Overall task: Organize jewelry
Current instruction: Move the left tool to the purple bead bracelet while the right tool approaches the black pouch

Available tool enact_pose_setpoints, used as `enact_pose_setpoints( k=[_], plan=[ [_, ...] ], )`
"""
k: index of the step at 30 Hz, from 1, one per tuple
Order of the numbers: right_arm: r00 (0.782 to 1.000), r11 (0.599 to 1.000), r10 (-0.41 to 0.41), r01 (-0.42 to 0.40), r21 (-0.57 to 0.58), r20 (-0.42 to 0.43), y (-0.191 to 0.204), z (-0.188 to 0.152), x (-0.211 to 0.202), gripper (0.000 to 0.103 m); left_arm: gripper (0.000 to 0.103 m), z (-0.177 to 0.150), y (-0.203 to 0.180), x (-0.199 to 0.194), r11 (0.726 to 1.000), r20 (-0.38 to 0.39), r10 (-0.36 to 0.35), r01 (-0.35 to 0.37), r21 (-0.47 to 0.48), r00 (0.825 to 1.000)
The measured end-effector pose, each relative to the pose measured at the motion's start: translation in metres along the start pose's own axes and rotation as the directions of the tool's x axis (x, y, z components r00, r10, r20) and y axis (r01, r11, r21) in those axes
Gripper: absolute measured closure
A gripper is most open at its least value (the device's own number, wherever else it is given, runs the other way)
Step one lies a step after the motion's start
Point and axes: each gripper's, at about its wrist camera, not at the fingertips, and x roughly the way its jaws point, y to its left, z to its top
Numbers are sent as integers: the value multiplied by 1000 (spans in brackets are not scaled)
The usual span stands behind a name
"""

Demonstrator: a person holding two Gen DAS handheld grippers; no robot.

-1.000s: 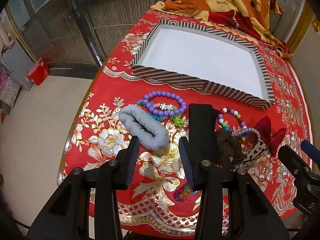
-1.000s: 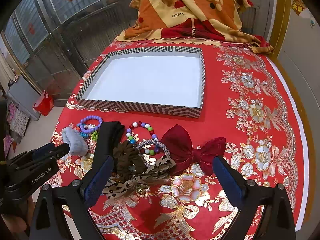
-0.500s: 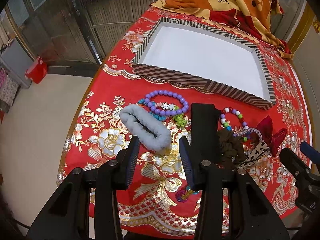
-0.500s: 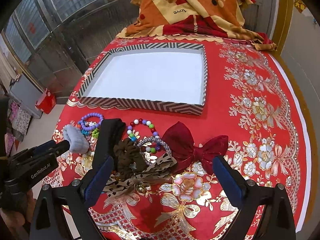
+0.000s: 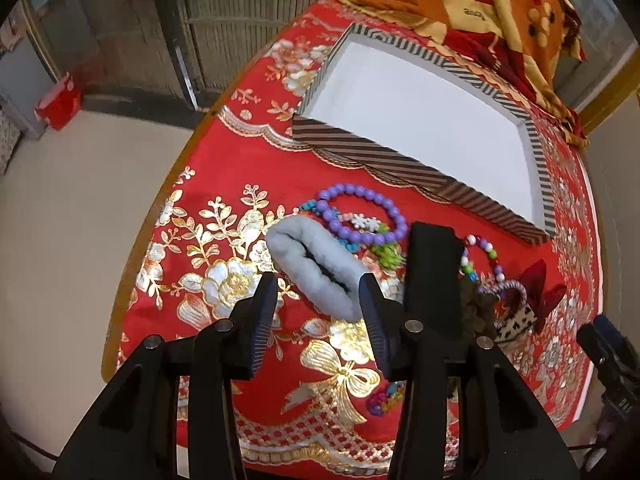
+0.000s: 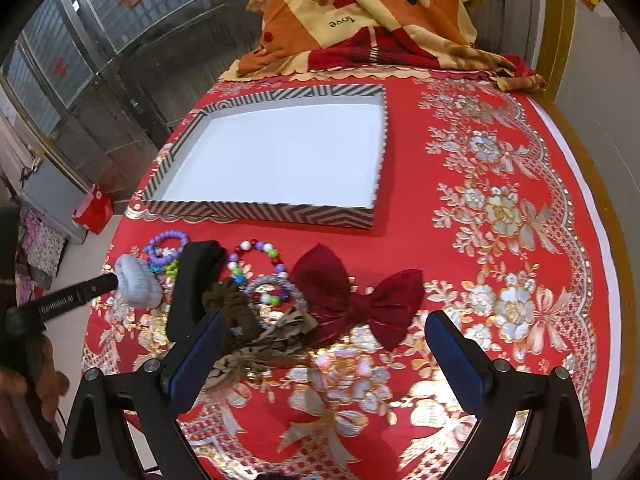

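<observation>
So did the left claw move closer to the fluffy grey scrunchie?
Yes. The left claw has come up to the fluffy grey scrunchie, whose near end now sits between its just-widened jaws.

I see a glossy red tablecloth [image 6: 408, 240] with shiny gold foil flowers. The grey scrunchie [image 5: 316, 270] at centre looks fluffy; purple beads [image 5: 362, 216] gleam like smooth plastic. The tray [image 6: 256, 210] looks like matt card.

- "love", upside down, on the orange patterned blanket [image 6: 360, 12] beyond the striped tray.
- "GenRobot.AI", white lettering along the left gripper [image 6: 92, 292]'s black body.
</observation>
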Motion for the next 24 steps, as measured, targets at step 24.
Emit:
enact_pose_setpoints(
  k=[24],
  plan=[
    [998,998,40,-42,-36,-56,-5,31,43,19,58,73,-14,75,971,-111,59,-31,236,992]
  ],
)
